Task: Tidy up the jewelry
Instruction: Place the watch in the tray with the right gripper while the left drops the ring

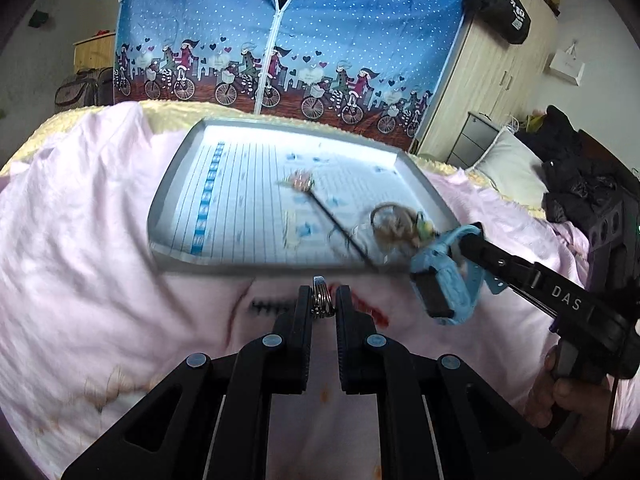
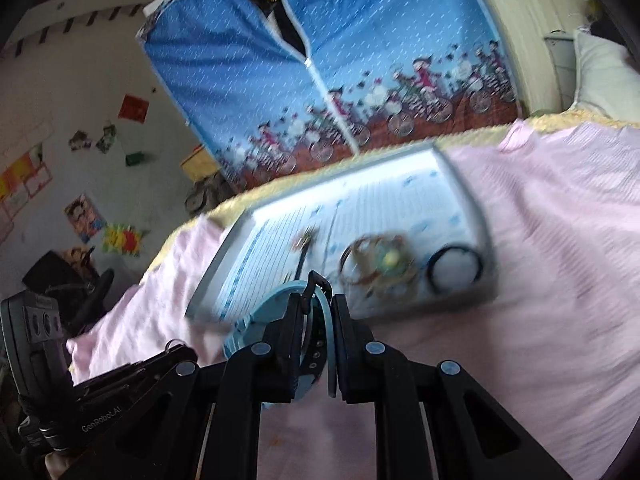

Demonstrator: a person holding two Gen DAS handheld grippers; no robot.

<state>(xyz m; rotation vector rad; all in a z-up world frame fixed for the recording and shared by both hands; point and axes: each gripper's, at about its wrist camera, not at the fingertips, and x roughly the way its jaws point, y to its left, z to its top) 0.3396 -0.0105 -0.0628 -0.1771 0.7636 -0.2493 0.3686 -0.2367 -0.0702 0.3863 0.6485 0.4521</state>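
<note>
My left gripper (image 1: 323, 292) is shut on a small silver ring (image 1: 321, 300), held just above the pink bedcover in front of the tray. The grey tray (image 1: 172, 208) has a lined paper base and holds a dark hair stick (image 1: 320, 200) with an ornament, plus a tangle of bracelets (image 1: 394, 224). My right gripper (image 2: 318, 300) is shut on the strap of a blue watch (image 2: 276, 304), at the tray's near edge. The left wrist view shows the watch (image 1: 444, 280) hanging by the tray's near right corner. A black hoop (image 2: 454, 268) lies in the tray's corner beside the bracelets (image 2: 376, 264).
The tray (image 2: 476, 208) rests on a pink bedcover (image 1: 80, 240) over a yellow blanket. Behind stands a blue fabric wardrobe (image 1: 280, 40) and a wooden cabinet (image 1: 488, 80). Dark clothes (image 1: 572, 168) and a pillow lie at the right. A hand (image 1: 560, 392) holds the right gripper's handle.
</note>
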